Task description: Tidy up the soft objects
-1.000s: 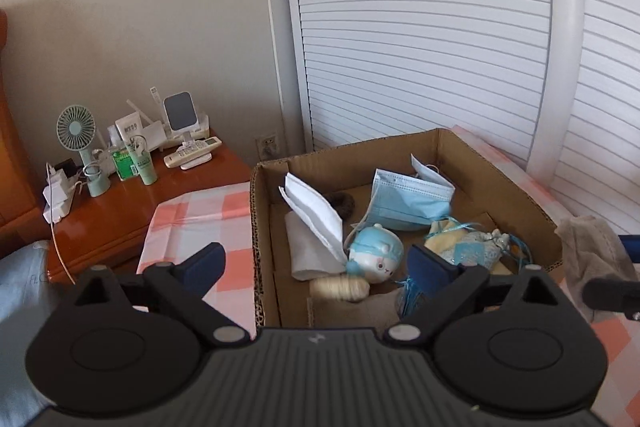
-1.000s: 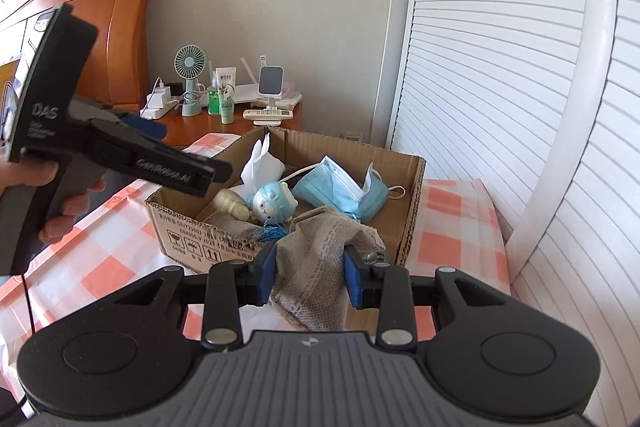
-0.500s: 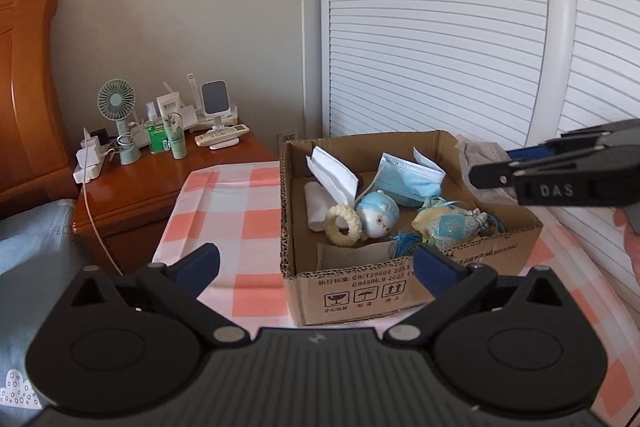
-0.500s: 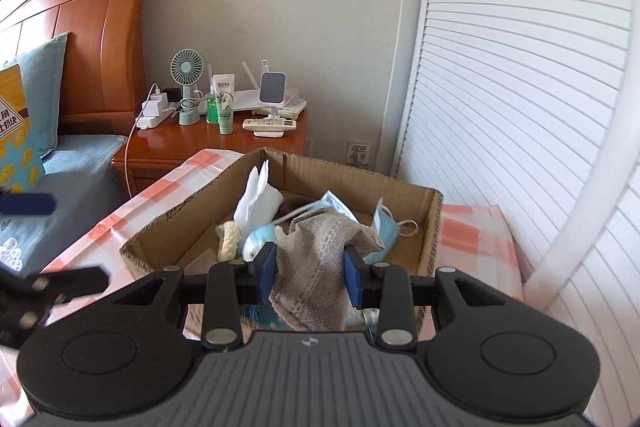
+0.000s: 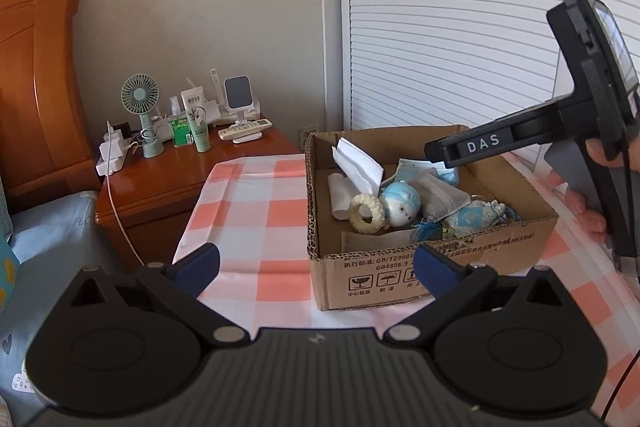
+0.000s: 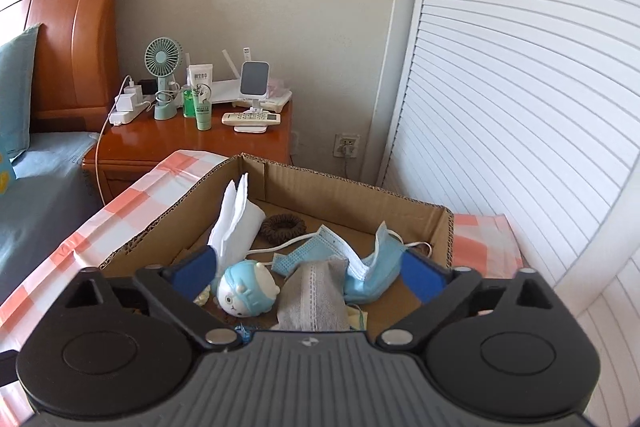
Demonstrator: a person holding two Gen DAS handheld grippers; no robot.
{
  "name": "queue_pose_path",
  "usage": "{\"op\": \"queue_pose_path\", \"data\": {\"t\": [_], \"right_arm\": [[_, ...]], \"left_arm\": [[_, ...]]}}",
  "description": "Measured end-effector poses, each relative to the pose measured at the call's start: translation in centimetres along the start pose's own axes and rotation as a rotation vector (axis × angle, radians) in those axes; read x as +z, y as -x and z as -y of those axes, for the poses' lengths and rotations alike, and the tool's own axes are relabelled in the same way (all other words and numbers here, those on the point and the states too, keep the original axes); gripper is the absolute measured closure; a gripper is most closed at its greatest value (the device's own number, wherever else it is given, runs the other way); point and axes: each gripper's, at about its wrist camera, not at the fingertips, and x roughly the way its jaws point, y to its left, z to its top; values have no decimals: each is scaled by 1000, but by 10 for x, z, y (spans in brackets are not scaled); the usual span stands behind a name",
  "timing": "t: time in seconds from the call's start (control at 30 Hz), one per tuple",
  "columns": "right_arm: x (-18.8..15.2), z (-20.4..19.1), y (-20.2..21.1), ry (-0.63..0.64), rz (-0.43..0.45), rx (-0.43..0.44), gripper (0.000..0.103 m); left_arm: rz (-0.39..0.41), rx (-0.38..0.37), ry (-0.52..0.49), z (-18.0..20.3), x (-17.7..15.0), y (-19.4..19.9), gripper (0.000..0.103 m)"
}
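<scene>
**Grey cloth released into the cardboard box; both grippers empty.**

Nearest, the right gripper (image 6: 306, 273) hangs over the near edge of the cardboard box (image 6: 352, 195), jaws opening wide, pads clear of the grey cloth (image 6: 316, 297), which lies slumped between them on the box contents. The left gripper (image 5: 316, 267) stands before the box's front wall, fingers fully spread, nothing between them. The cloth appears light, limp and non-slippery; judged best pinched at a raised fold, as it will drape and may snag neighbours. Beside it lie the blue doll head (image 6: 248, 291) and blue face mask (image 6: 372, 267); the white tissue (image 6: 232, 223) stands at the left wall. The right wrist view alone shows a brown hair tie (image 6: 282, 227) near the far wall; the left wrist view alone shows the cream ring (image 5: 366, 213), the box's printed front and the person's hand (image 5: 580, 203).
</scene>
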Motion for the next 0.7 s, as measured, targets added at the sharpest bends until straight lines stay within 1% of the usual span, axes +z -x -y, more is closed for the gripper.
{"op": "queue_pose_path", "data": {"t": [0.1, 0.2, 0.3, 0.4, 0.47, 0.57, 0.7], "right_arm": [[-3, -2, 12, -17, -34, -26, 0], [-10, -3, 26, -48, -75, -85, 0], [-22, -1, 41, -119, -135, -148, 0], [-40, 0, 59, -187, -173, -173, 0], [-51, -2, 72, -217, -182, -194, 0], [-64, -6, 90, -245, -181, -203, 0], [-75, -8, 111, -277, -160, -205, 0]], "left_arm": [[9, -7, 6, 2, 1, 3, 1], [1, -13, 34, 1, 3, 5, 1], [-37, 3, 61, 1, 6, 7, 1], [-99, 39, 76, 3, 9, 5, 1], [-114, 53, 69, 6, 11, 6, 1], [-120, 58, 50, 12, 12, 10, 1], [-127, 48, 39, 18, 12, 14, 1]]}}
